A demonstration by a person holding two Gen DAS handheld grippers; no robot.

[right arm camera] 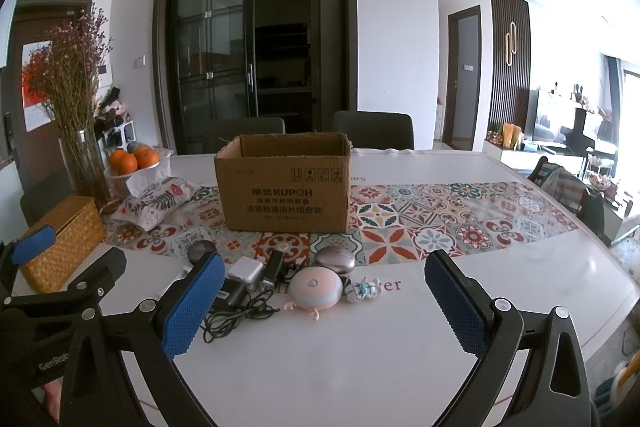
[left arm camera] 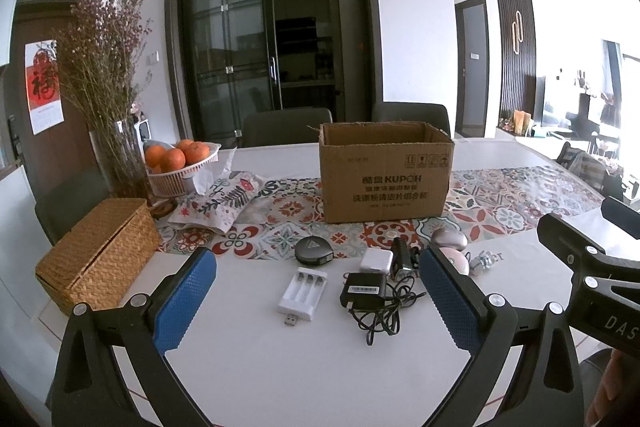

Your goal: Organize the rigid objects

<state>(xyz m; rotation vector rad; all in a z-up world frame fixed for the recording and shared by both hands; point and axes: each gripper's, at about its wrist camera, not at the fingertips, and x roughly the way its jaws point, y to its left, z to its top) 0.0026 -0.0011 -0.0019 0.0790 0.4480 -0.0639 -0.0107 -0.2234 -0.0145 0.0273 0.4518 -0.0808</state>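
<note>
An open cardboard box point(left arm camera: 384, 175) point(right arm camera: 284, 183) stands on the patterned runner. In front of it lie small items: a white battery charger point(left arm camera: 303, 293), a black adapter with cable point(left arm camera: 364, 293) point(right arm camera: 230, 301), a white plug cube point(left arm camera: 376, 261) point(right arm camera: 247, 271), a black round case point(left arm camera: 314, 251) point(right arm camera: 201, 251), a black stick device point(left arm camera: 400, 257) point(right arm camera: 273, 267), a pink round gadget point(right arm camera: 316, 287), a metallic oval case point(left arm camera: 450, 239) point(right arm camera: 334, 259) and a small figurine point(right arm camera: 364, 289). My left gripper point(left arm camera: 316, 303) is open above the charger. My right gripper point(right arm camera: 326, 307) is open near the pink gadget.
A wicker box point(left arm camera: 100, 263) point(right arm camera: 60, 247) sits at the left. Behind it stand a vase of dried flowers point(left arm camera: 116, 155), a basket of oranges point(left arm camera: 180, 163) and a floral tissue pouch point(left arm camera: 224, 203). Chairs point(left arm camera: 286, 127) stand beyond the white table point(left arm camera: 320, 367).
</note>
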